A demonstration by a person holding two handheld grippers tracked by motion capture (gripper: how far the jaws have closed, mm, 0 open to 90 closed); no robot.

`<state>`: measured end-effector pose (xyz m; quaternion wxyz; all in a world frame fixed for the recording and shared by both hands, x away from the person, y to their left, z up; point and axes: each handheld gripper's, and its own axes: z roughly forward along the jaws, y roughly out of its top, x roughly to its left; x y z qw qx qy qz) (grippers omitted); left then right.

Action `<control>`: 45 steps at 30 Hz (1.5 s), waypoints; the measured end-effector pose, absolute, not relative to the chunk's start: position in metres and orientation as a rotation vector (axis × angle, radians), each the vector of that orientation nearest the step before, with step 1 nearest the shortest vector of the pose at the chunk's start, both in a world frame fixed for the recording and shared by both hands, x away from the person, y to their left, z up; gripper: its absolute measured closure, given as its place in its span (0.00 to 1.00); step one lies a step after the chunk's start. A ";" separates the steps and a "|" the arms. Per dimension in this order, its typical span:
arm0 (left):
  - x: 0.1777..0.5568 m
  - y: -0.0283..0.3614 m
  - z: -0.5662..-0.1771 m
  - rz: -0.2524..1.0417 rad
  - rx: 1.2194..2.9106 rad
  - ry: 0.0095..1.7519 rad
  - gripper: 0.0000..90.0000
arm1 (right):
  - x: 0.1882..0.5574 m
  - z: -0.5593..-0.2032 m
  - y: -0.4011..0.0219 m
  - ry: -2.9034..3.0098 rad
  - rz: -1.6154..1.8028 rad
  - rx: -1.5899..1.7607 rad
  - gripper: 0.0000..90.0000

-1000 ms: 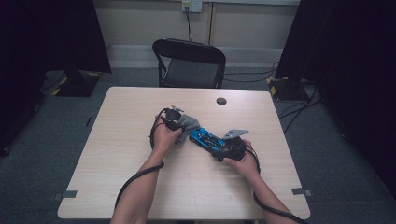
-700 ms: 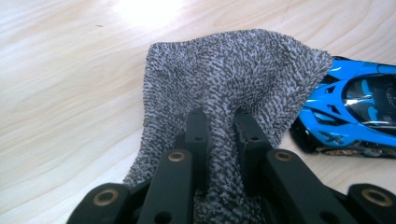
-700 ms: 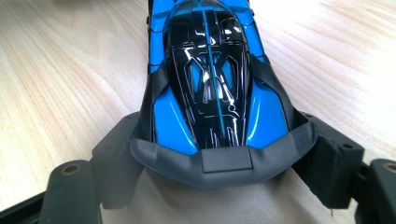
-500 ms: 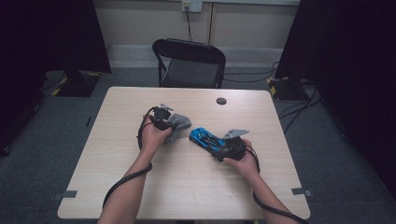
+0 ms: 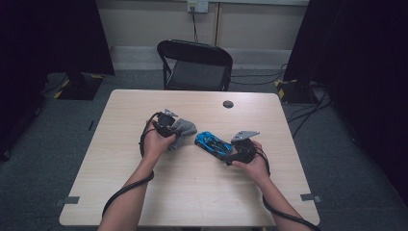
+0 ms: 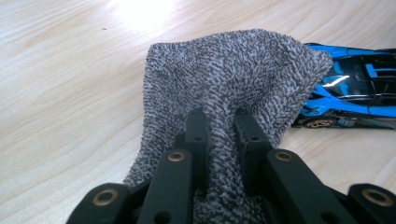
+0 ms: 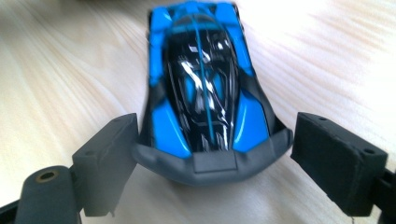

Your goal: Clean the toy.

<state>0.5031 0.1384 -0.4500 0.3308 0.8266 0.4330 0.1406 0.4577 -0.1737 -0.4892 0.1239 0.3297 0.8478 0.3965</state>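
Note:
A blue and black toy car (image 5: pixel 213 144) stands on the wooden table (image 5: pixel 192 192), seen close up in the right gripper view (image 7: pixel 203 88). My right gripper (image 5: pixel 230 152) is behind the car's rear. Its jaws have just been opening and stand wide on either side of the rear (image 7: pixel 215 126); the right pad is clear of it. My left gripper (image 5: pixel 172 131) is shut on a grey knitted cloth (image 5: pixel 183 128), which hangs forward from the jaws (image 6: pixel 219 116) over the table. The cloth (image 6: pixel 233 79) lies just left of the car (image 6: pixel 355 88).
A small black round disc (image 5: pixel 228 104) lies near the table's far edge. A black folding chair (image 5: pixel 195 65) stands behind the table. Cables trail from both grippers over the near edge. Dark curtains flank the room.
My left hand has drawn the cloth leftward, away from the car. The right hand has stayed in place behind the car.

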 end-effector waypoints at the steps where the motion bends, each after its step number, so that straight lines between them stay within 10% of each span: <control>1: 0.502 0.138 -0.450 0.362 2.164 1.132 0.87 | 0.457 -0.487 -0.173 2.472 1.161 0.951 0.17; 45: 0.448 0.140 -0.452 0.323 2.207 0.986 0.87 | 0.490 -0.477 -0.121 2.473 1.104 0.927 0.53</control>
